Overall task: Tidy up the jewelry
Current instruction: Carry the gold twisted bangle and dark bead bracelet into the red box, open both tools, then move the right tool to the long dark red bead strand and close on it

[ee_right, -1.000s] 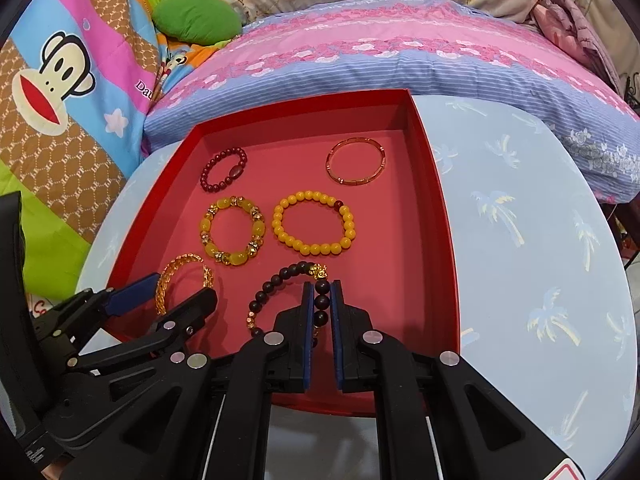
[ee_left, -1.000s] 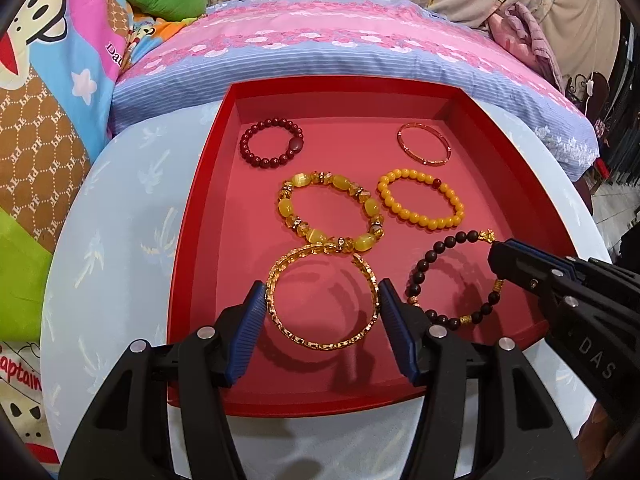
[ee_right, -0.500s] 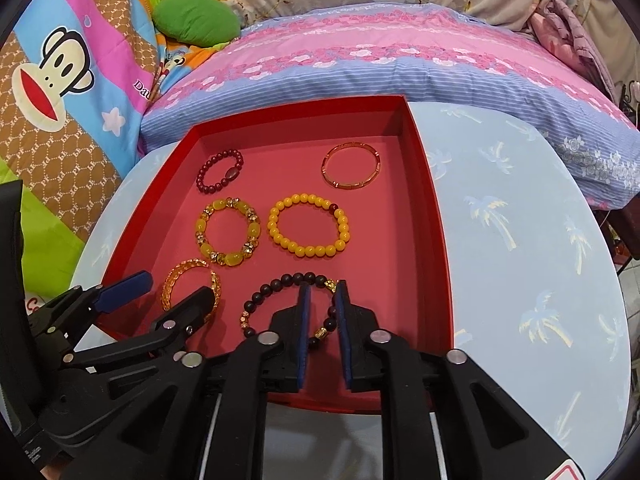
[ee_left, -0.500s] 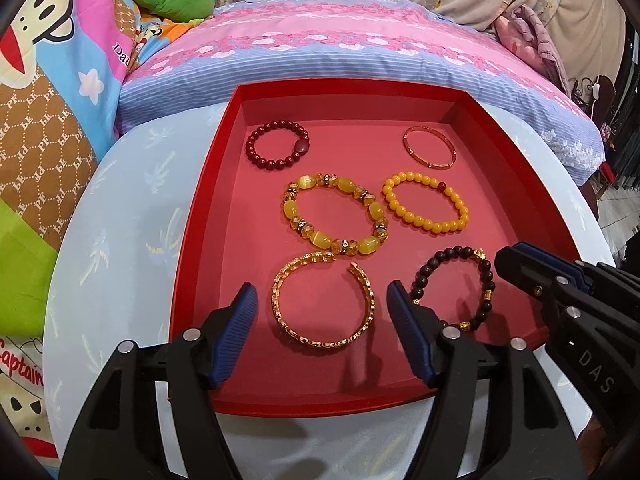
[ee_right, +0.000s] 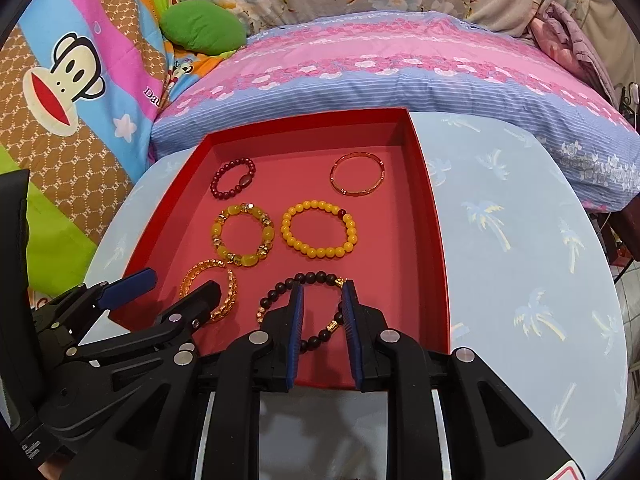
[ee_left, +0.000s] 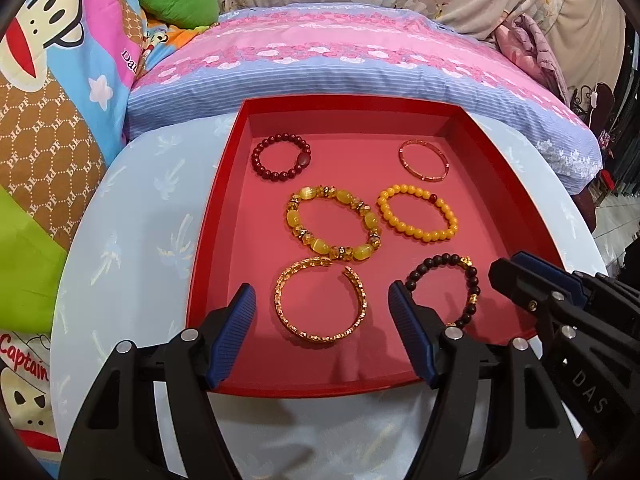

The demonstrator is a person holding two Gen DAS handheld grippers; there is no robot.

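Observation:
A red tray (ee_left: pixel 212 216) (ee_right: pixel 434 240) on a round pale-blue table holds several bracelets. A gold cuff bangle (ee_left: pixel 320 306) (ee_right: pixel 230 292) lies at the front left. A dark bead bracelet (ee_left: pixel 472 288) (ee_right: pixel 312 280) lies at the front right. Behind them lie a yellow stone bracelet (ee_left: pixel 332 224), a yellow bead bracelet (ee_left: pixel 418 214), a dark red bead bracelet (ee_left: pixel 280 158) and a thin copper bangle (ee_left: pixel 424 160). My left gripper (ee_left: pixel 322 296) is open, above and around the gold bangle. My right gripper (ee_right: pixel 322 290) is open over the dark bracelet, holding nothing.
The table (ee_right: pixel 520 240) stands against a bed with a pink and blue striped cover (ee_left: pixel 360 60). A cartoon monkey blanket (ee_right: pixel 60 80) and a green cushion (ee_left: pixel 176 0) lie at the left. Bare tabletop lies right of the tray.
My right gripper has opened and let go of the dark bead bracelet, which now lies in the tray. Both grippers have drawn back towards me and up.

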